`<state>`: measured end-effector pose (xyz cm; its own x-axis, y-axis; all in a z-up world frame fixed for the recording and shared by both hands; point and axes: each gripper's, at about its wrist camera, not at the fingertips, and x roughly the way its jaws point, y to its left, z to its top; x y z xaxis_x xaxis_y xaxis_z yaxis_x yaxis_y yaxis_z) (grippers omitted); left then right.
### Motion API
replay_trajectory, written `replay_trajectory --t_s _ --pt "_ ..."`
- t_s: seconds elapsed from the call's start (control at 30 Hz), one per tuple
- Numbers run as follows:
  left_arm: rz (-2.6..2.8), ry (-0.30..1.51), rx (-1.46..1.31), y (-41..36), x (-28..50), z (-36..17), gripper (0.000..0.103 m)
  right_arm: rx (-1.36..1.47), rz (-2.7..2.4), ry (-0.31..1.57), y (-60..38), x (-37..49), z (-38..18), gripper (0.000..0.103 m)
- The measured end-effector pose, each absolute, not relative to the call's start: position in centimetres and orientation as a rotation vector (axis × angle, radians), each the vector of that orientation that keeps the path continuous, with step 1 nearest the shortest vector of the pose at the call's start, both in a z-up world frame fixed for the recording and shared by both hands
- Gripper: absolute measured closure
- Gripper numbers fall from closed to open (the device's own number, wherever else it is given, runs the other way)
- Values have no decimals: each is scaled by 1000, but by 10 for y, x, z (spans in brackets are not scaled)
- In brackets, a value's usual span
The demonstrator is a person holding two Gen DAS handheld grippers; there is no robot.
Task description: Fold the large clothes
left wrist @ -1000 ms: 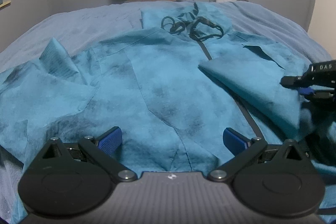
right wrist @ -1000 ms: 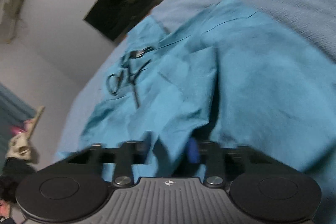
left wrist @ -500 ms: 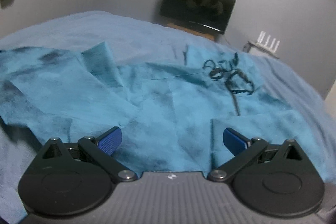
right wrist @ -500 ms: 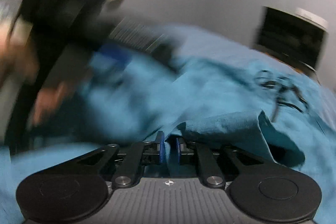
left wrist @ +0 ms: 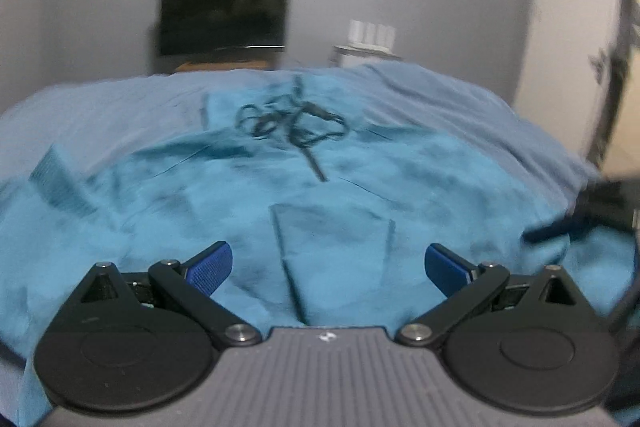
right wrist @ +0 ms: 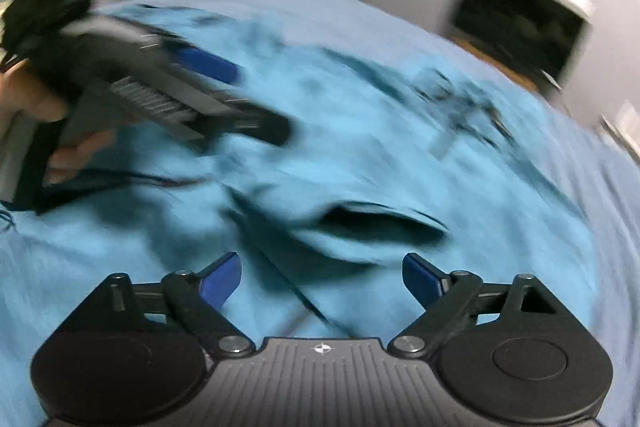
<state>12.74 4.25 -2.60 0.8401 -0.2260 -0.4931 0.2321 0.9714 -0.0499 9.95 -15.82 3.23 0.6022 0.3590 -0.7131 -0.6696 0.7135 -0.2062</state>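
Teal cloth, a large garment [left wrist: 340, 195], lies spread across a bed [left wrist: 460, 95] covered in a paler blue sheet, with creases and folded flaps across its middle. Dark drawstrings [left wrist: 292, 119] sit tangled on the garment's far end, toward a black screen [left wrist: 224, 13] against the grey wall; a white router [left wrist: 370, 35] stands to the screen's right.

The left gripper [left wrist: 328, 265] hovers above the near part of the garment, its jaws spread wide with nothing between the blue pads [left wrist: 212, 267]. A dark strip [left wrist: 288, 267] runs along the fabric just ahead of it.

The right gripper [right wrist: 320, 275] is also above the garment, jaws spread apart and empty, facing a raised fold with a dark opening [right wrist: 376, 223] under it. In its view, which is heavily blurred, the left gripper [right wrist: 208, 95] shows at the upper left, held by the person's hand [right wrist: 44, 115], over the cloth. Whether either gripper touches the fabric cannot be told
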Motion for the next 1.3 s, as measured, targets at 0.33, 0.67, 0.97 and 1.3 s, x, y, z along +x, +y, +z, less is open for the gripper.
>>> replay_trajectory --t_s 0.33,0.67,0.97,1.3 --pt "-306 505 541 -55 113 -70 25 -100 288 786 -234 142 27 13" --pt "38 451 73 44 131 -33 87 61 168 767 -249 175 0 15" --pt "172 673 -331 128 141 -58 87 156 70 750 -276 185 -2 15" --pt "399 596 -262 132 129 -39 64 82 94 779 -251 191 -16 15"
